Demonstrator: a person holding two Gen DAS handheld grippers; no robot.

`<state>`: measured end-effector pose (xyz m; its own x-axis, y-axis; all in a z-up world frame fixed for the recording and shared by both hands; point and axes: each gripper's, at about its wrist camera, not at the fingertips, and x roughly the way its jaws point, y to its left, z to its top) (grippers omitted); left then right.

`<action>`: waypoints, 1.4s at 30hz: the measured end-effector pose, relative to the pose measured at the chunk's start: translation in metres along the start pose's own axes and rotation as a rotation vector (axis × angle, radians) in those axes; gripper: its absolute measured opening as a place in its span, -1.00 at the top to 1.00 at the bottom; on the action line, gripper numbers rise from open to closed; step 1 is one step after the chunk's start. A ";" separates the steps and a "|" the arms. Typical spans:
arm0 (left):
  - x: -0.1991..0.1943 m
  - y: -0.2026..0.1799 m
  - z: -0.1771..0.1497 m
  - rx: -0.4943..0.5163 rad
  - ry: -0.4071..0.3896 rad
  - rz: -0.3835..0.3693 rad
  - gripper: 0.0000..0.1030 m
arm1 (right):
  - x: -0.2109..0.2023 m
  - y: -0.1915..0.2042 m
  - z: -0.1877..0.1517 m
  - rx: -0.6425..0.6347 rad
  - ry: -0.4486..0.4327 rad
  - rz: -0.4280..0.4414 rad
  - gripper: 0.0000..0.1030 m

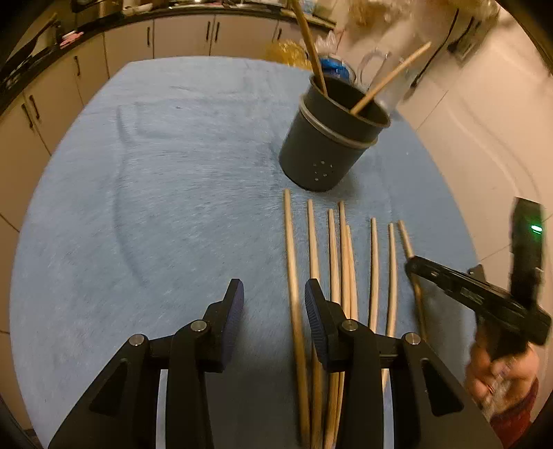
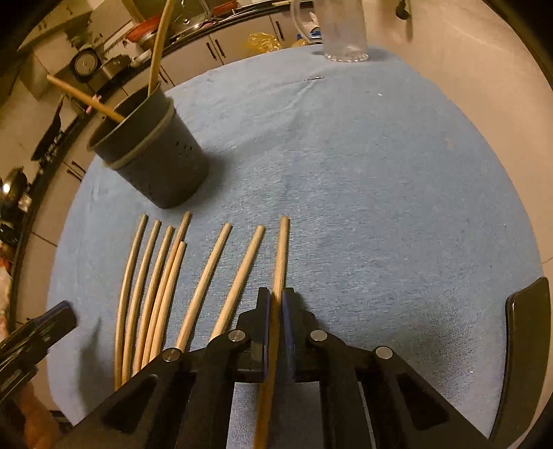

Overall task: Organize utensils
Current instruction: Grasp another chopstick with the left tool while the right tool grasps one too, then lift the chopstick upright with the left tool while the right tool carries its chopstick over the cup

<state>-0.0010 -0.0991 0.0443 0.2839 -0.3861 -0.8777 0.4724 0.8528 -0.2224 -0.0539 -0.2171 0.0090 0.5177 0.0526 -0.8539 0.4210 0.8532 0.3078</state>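
Several wooden chopsticks (image 1: 373, 262) lie side by side on a blue cloth (image 1: 155, 207), in front of a dark grey holder (image 1: 325, 148) with two chopsticks standing in it. My left gripper (image 1: 273, 304) is open low over the cloth. The leftmost chopstick (image 1: 292, 269) runs between its fingers, close to the right pad, unpressed. In the right wrist view my right gripper (image 2: 275, 293) is shut on the rightmost chopstick (image 2: 281, 248), whose far end rests on the cloth. The row (image 2: 166, 276) and the holder (image 2: 162, 162) lie to its left. The right gripper (image 1: 413, 266) shows at the left wrist view's right edge.
A clear glass mug (image 2: 345, 31) stands at the table's far edge, with a yellow bag (image 2: 262, 41) behind it. Kitchen cabinets (image 1: 179, 34) and a cluttered counter ring the far side. A dark curved chair back (image 2: 525, 345) sits at the right. A hand (image 1: 497, 373) grips the right tool.
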 end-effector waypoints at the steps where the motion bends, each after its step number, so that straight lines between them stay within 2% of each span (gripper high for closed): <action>1: 0.006 -0.003 0.003 0.005 0.012 0.014 0.32 | -0.002 -0.003 -0.001 0.008 0.000 0.020 0.85; 6: 0.037 -0.014 0.023 0.010 0.068 0.080 0.33 | -0.008 -0.013 -0.001 0.025 -0.006 0.103 0.85; 7: 0.042 -0.015 0.025 0.007 0.078 0.091 0.38 | -0.009 -0.015 0.000 0.025 -0.010 0.110 0.85; 9: 0.047 -0.022 0.029 0.030 0.072 0.117 0.41 | -0.012 -0.019 0.001 0.024 -0.017 0.129 0.85; 11: 0.050 -0.030 0.029 0.065 0.061 0.168 0.57 | -0.018 -0.023 -0.004 0.024 -0.023 0.142 0.85; 13: 0.049 -0.034 0.027 0.085 0.048 0.221 0.87 | -0.022 -0.028 -0.005 0.030 -0.028 0.150 0.85; 14: 0.048 -0.034 0.026 0.080 0.045 0.222 0.88 | -0.024 -0.027 -0.007 0.031 -0.031 0.154 0.85; 19: 0.029 -0.017 0.017 0.004 0.011 0.162 0.88 | -0.038 -0.027 -0.011 0.025 -0.064 0.175 0.85; 23: -0.012 -0.009 0.003 -0.025 -0.092 0.118 0.88 | -0.052 -0.015 -0.016 0.002 -0.105 0.189 0.85; 31: -0.085 -0.012 -0.011 -0.037 -0.262 0.081 0.88 | -0.093 0.016 -0.027 -0.058 -0.218 0.241 0.85; 42: -0.131 -0.017 -0.044 -0.024 -0.360 0.051 0.88 | -0.139 0.041 -0.051 -0.111 -0.333 0.259 0.86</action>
<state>-0.0830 -0.0470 0.1447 0.5840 -0.4379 -0.6835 0.4315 0.8807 -0.1955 -0.1469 -0.1626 0.1187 0.8152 0.1176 -0.5671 0.1722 0.8857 0.4312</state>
